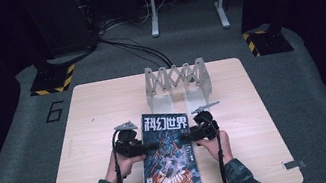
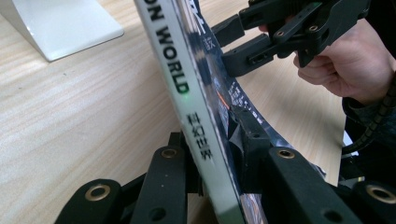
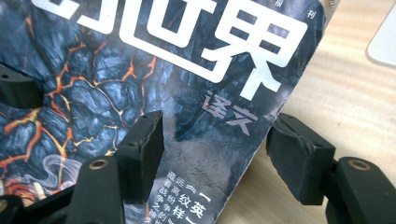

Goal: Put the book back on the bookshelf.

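Near front edge of table (image 1: 230,79), centre: magazine (image 1: 169,151), spine side clamped in left gripper (image 1: 146,148); right gripper (image 1: 184,137), jaws apart, straddling opposite edge without pressing.

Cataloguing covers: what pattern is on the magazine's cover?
Dark rock with orange lava cracks on the magazine, best in the right gripper view.

We see a magazine (image 1: 169,151) with a dark, lava-cracked cover and white Chinese title, closed, its spine edge raised off the table (image 1: 87,135).
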Available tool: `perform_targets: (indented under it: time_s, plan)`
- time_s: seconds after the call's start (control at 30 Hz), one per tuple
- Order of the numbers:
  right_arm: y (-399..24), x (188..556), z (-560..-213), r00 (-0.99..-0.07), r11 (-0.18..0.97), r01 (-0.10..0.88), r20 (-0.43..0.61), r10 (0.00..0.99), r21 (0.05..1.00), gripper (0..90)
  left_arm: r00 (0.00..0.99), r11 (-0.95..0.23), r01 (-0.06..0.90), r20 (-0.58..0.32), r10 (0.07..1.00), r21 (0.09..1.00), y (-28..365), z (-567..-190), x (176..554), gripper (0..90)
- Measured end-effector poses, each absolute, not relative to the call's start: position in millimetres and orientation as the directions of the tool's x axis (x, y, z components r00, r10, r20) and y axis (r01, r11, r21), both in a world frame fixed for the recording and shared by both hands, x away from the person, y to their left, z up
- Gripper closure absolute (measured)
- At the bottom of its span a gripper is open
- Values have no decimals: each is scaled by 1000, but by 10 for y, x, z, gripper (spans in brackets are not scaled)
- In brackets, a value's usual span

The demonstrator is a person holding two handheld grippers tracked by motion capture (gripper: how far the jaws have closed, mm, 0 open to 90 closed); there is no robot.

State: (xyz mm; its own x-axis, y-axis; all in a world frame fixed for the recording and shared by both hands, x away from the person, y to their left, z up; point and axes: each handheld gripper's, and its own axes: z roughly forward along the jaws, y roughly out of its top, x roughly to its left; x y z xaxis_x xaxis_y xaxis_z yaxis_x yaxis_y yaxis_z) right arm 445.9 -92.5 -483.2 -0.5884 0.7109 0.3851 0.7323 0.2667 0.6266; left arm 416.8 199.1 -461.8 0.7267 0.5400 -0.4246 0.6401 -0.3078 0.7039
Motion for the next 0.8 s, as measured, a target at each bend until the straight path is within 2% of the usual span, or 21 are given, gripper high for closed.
perform_targets:
  time_s: [0.8]
  plan:
    - [-959, 4401, -4517, -617, 270, 672, 319, 720, 689, 392, 764, -335, 595, -384, 518, 731, 1954, -4461, 4144, 775]
